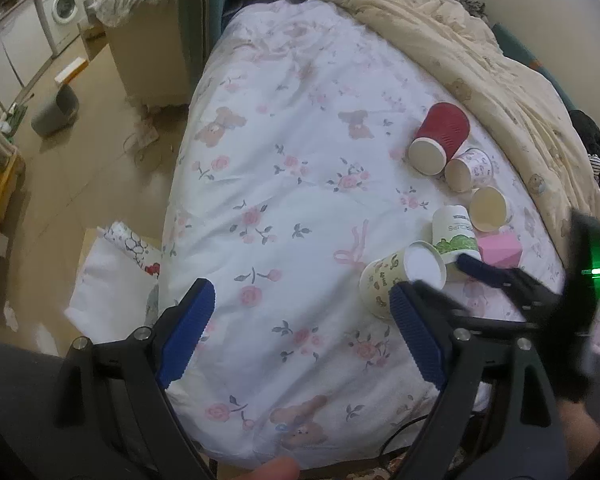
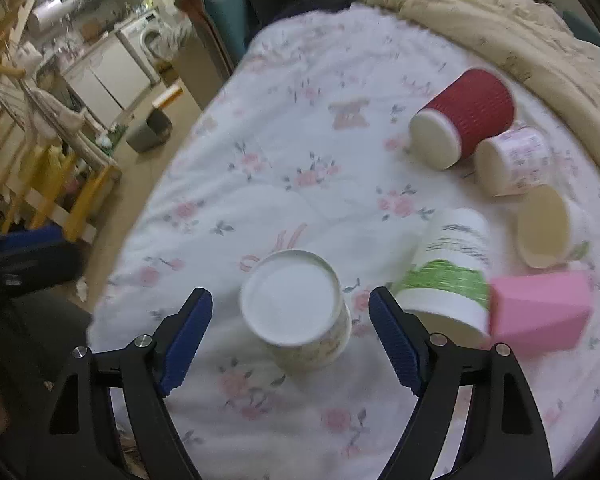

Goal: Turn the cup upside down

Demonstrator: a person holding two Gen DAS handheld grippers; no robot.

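Both of your hand-held grippers were spread wide; the right hand-held gripper (image 2: pixel 290 332) straddled the bear-print cup (image 2: pixel 300 312) without touching it. That cup stood bottom-up on the bed (image 2: pixel 260 184); the left hand-held gripper (image 1: pixel 300 328) hovered over bare quilt.

Cups (image 2: pixel 464 120) on bedspread (image 2: pixel 260 184)

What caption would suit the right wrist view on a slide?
Open right gripper poised around an upside-down paper cup on a floral bedspread, other cups lying nearby.
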